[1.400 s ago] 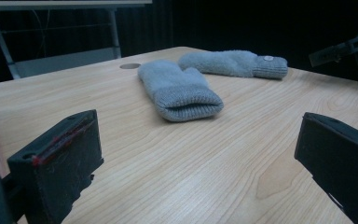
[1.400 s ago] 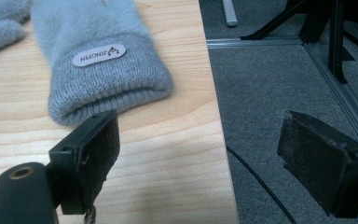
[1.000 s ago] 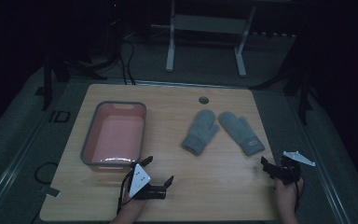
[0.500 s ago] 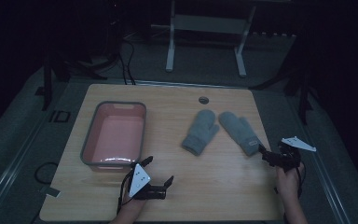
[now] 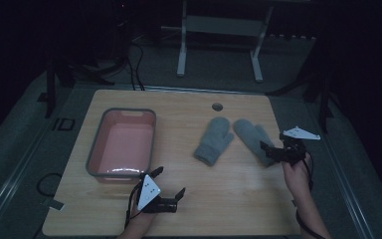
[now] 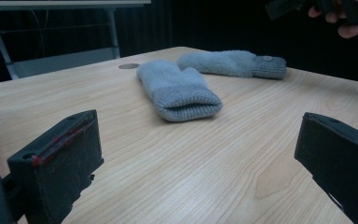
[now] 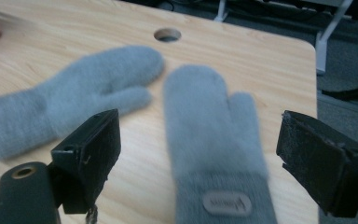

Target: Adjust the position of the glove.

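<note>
Two grey mittens, one pink tub, two grippers: stock as it stands on your wooden table.

Item 1, right mitten: lies flat at about 3 o'clock from the table's middle, fingertips pointing toward 11 o'clock, cuff with its small sewn label toward you. In the right gripper view the cuff sits directly between your jaws.

Item 2, left mitten: just beside the first, on its 9 o'clock side, tip slanting toward 1 o'clock; the two tips lie near each other, and whether they touch cannot be told. Its open cuff faces the left gripper view.

Item 3, tub: pink inside, grey rim, nothing in it, well apart from the mittens at 9 o'clock.

Item 4, right gripper: jaws spread wide, nothing between the pads, poised over the right mitten's cuff end.

Item 5, left gripper: jaws likewise spread and unloaded, resting low at 6 o'clock, just in front of the tub's near rim.

Step in hand, by judgement: the approach to grasp the right mitten. Your next move calls for lowering the jaws astride the cuff until they meet the wood, then closing on the knit; the thicker ribbed band should give the surer hold.
</note>
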The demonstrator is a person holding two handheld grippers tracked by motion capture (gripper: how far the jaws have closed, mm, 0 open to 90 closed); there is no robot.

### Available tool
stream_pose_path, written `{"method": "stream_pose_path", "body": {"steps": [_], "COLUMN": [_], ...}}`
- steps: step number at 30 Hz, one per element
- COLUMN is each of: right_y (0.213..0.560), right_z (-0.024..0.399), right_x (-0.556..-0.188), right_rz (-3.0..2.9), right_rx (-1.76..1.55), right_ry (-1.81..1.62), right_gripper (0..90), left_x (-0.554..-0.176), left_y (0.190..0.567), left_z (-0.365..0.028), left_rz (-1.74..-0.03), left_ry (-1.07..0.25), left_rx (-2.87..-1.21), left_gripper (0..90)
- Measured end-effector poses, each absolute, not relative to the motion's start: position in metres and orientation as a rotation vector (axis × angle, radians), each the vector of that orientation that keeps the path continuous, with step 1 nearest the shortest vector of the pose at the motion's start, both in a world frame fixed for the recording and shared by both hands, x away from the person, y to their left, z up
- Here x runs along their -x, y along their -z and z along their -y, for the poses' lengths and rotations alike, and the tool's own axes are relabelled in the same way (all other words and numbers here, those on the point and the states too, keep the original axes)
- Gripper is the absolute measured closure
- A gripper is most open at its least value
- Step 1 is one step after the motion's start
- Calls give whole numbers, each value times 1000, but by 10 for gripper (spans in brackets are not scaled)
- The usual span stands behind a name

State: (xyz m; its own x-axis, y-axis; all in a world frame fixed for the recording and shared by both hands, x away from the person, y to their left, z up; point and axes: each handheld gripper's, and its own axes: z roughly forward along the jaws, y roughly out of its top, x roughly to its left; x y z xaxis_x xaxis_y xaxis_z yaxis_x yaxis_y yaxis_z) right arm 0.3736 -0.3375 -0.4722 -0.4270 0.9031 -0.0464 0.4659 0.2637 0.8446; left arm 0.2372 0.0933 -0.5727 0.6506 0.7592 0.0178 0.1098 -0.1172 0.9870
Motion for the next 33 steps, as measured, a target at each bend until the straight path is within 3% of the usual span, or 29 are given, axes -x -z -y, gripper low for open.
{"method": "stream_pose_path", "body": {"steps": [33], "right_y": [471], "right_z": [258], "right_x": [-440], "right_rz": [-2226], "right_rx": [-1130], "right_ry": [-1153], "right_gripper": [131], "left_x": [-237], "left_y": [573], "left_z": [-94], "left_rz": [-727], "left_ry": [-633], "left_rx": [-1620], "left_gripper": [10]}}
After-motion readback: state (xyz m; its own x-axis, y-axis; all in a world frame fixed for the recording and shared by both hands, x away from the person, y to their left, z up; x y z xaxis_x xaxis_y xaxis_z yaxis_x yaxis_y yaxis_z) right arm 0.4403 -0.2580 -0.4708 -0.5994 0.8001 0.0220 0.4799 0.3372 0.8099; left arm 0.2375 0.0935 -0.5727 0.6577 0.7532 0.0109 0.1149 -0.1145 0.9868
